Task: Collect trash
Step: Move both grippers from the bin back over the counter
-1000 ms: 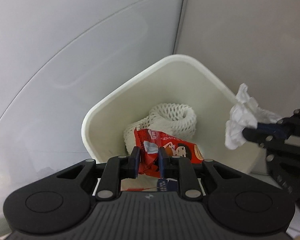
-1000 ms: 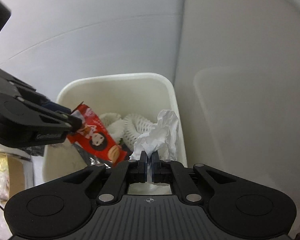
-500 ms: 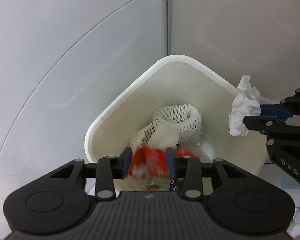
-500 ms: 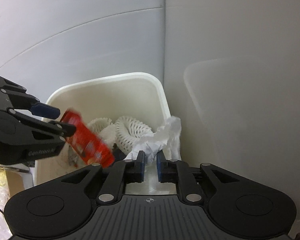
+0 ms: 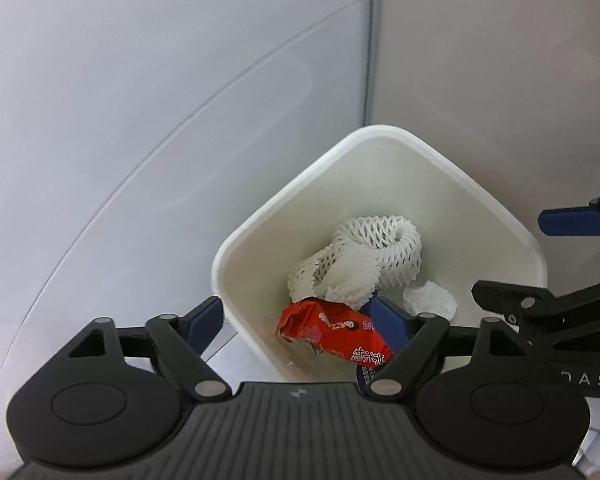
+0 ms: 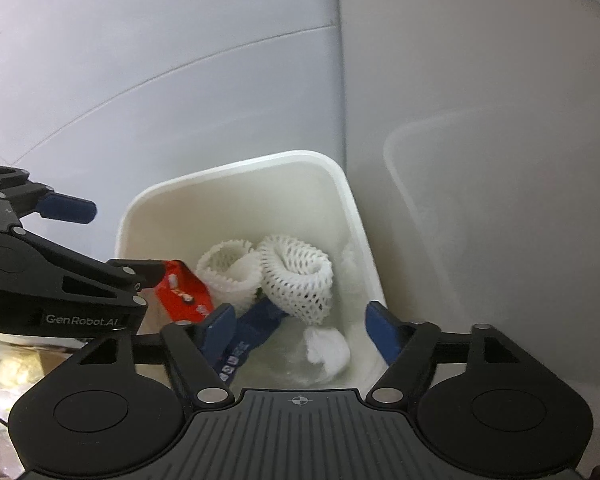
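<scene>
Over by the corner where the two pale wall panels (image 5: 180, 120) meet, the left gripper (image 5: 296, 330) hangs above the near lip of the white bin (image 5: 236, 252), its blue-padded fingers (image 5: 206, 320) spread wide with nothing between them. Just past it, down inside the bin, lies the red snack wrapper (image 5: 334, 330), loose on the bottom and tilted toward the near wall, with a dark blue packet (image 6: 252, 332) poking out from under it. Behind those sits the white foam fruit net (image 5: 364, 256), coiled up on itself and leaning against the far side. A little further right, the crumpled white tissue (image 5: 430, 300) rests on the bin floor beside the net, touching neither gripper. Rightmost of all, the right gripper (image 6: 300, 332) hovers over the bin's right-hand rim, its jaws also parted wide and empty; from the left wrist view only its upper blue pad (image 5: 572, 220) and black linkage show at the edge.
</scene>
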A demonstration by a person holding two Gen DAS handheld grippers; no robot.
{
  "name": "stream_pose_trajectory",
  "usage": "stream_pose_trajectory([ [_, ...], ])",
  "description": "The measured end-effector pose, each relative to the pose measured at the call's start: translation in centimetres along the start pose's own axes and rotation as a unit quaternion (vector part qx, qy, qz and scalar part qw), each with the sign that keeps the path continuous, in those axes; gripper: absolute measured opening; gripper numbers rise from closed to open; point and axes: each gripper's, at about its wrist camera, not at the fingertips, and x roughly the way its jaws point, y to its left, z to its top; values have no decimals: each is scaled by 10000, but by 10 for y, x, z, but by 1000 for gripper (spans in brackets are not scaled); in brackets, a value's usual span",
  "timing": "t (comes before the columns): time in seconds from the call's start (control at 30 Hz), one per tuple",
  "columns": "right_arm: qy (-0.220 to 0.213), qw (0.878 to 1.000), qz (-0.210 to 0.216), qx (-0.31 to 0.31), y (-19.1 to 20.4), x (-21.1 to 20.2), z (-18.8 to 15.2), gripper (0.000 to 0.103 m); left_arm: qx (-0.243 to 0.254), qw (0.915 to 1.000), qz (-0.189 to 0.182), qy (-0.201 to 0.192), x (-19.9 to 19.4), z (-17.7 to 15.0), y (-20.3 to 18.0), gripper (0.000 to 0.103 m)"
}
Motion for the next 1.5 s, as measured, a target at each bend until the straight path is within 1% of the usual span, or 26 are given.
stream_pose_trajectory([
  [0.07,100,9999,113,59,0,-3,2,79,-62,10000,30,-26,-7,-2,3,86],
  [0.2,408,9979,457,224,2,-4,2,80,-101,9999,102,-38,-17,-5,12,88],
  [0.27,543,9958,661,320,3,-6,3,83,-139,9998,123,-60,-23,-7,16,90],
  [0.33,657,9939,789,400,4,-8,3,84,-182,9997,137,-82,-30,-8,20,91],
  [0.47,836,9912,902,498,8,-9,3,85,-303,9993,176,-120,-42,-14,27,92],
  [0.53,965,9899,936,455,12,-9,2,89,-384,9990,207,-125,-47,-16,31,93],
  [0.57,1066,9888,947,437,14,-6,0,90,-433,9987,220,-128,-50,-19,32,93],
  [0.63,1141,9892,861,337,19,-5,-3,90,-527,9983,215,-149,-56,-23,34,93],
  [0.9,920,9913,781,-524,43,-38,-16,90,-941,9951,161,-269,-77,-37,42,94],
  [1.17,491,9875,931,-1176,56,-101,-20,90,-1517,9867,34,-583,-117,-49,48,95],
  [1.33,108,9841,1096,-1394,60,-149,-16,90,-1856,9793,-23,-811,-147,-51,52,96],
  [1.5,-267,9806,1362,-1388,62,-195,-12,90,-2171,9701,-111,-1077,-178,-51,52,98],
])
